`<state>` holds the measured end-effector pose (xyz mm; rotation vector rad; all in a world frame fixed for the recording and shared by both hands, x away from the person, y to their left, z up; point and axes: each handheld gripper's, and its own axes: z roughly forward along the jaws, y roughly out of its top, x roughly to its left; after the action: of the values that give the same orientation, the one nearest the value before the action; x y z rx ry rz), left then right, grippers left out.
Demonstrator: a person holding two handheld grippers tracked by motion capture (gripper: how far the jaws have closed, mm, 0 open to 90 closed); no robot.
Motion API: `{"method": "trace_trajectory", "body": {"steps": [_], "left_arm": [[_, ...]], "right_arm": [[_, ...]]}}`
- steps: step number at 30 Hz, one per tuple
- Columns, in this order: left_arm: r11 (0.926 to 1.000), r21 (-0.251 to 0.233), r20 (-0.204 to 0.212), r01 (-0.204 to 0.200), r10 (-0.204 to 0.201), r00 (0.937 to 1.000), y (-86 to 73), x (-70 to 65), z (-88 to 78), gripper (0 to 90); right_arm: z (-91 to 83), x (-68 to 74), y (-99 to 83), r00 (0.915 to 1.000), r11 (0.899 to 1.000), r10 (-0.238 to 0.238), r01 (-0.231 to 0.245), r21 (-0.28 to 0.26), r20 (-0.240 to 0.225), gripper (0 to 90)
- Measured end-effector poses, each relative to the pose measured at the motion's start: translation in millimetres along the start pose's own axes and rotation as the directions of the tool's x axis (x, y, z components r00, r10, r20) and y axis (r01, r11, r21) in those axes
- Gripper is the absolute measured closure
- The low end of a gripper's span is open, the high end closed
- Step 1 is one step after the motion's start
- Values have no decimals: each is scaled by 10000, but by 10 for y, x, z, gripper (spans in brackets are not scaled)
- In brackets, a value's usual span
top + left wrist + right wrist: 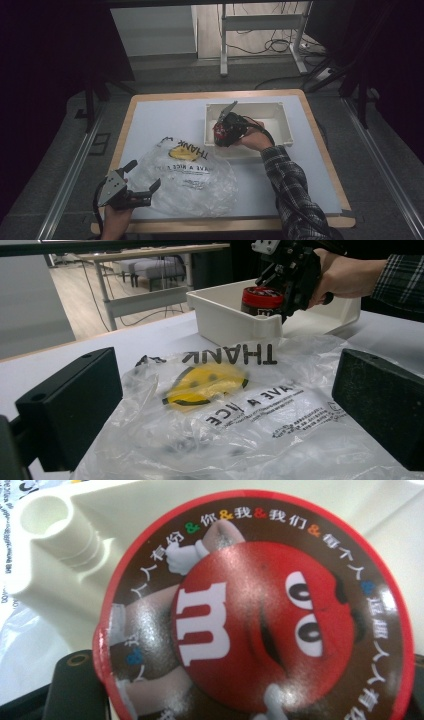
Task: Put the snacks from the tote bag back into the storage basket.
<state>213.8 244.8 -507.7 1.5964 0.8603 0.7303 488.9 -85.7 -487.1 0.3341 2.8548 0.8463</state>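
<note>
Right gripper (223,131): jaws clamped on a round candy tub (262,299) with a red-rimmed brown lid. In the right gripper view the lid (255,615) sits right up against the camera, showing a red cartoon candy face, a white "m" and a ring of printed characters; one black jaw shows at the lower left edge, under the rim. The tub hangs at the near left corner of the white plastic bin (285,131), at about the height of the wall (whether it touches the wall or the floor of the bin, I cannot tell). The person's right hand (254,140) wraps the gripper body from the near side, a plaid sleeve (290,190) running back toward the table's near edge.

Left gripper (141,186): jaws spread wide, nothing between them. In the left gripper view the two black pads (70,407) stand far apart on either side of a crumpled clear plastic bag (187,175). The bag carries a yellow smiley face (205,385) and black "THANK" lettering, and lies flat just in front of the jaws. Its far edge lies just beside the bin's near wall.

Both bag and bin rest on a pale grey mat (160,117) that covers a wood-edged table (129,112). Beyond the table stands a white desk frame (260,22), with loose cables (272,46) on the floor.
</note>
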Motion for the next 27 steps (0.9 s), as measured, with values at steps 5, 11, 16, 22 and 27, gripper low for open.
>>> {"method": "trace_trajectory", "body": {"steps": [5, 11, 16, 22, 27], "left_arm": [[10000, 1, -8, -8, 8, 10000, 0, 0, -1, 0], [10000, -19, -20, -14, 14, 10000, 1, 1, -4, 0], [10000, -29, -43, -33, 33, 10000, 1, 1, -6, 0], [10000, -34, -51, -42, 42, 10000, 1, 1, -8, 0], [10000, -37, -56, -48, 48, 10000, 1, 2, -9, 0]], "right_arm": [[47, -38, 10, 10000, 10000, 38, -38, 15, -15, 259], [108, -77, 37, 9999, 9999, 91, -91, 64, -53, 258], [156, -109, 67, 10000, 10000, 2, -2, 47, -94, 258], [215, -134, 91, 9998, 9999, 2, 0, 115, -174, 258], [261, -148, 106, 9998, 9999, -37, 40, 116, -204, 258]]}}
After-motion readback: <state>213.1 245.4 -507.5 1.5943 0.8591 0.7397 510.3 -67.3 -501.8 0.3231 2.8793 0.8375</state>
